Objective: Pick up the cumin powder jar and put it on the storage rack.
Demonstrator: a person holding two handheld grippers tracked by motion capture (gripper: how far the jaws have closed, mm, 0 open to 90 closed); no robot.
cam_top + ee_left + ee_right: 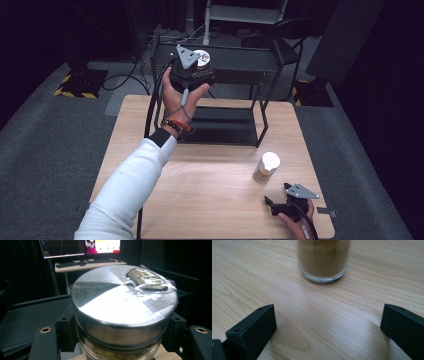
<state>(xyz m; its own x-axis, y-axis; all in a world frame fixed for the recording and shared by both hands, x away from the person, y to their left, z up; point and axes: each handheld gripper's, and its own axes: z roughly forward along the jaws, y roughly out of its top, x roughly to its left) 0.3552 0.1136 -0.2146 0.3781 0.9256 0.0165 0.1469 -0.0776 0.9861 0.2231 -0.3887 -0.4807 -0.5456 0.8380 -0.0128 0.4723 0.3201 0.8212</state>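
My left gripper [196, 69] is raised over the top shelf of a black rack [240, 59], shut on a glass jar [203, 58] with a silver lid. In the left gripper view the jar [125, 307] sits between the jaws of the left gripper [122, 331]; it holds tan powder, and a clear taped patch lies on its lid. A second jar [266, 167] of brown powder with a pale lid stands on the wooden table at the right. My right gripper [280, 202] rests on the table just in front of it, open; the jar [323, 260] stands a little beyond the right gripper [328, 327].
The two-tier black rack stands at the back of the wooden table [210, 190], its lower shelf [225, 125] bare. Grey carpet surrounds the table. Beyond the rack in the left gripper view a desk [87, 265] carries monitors and keyboards.
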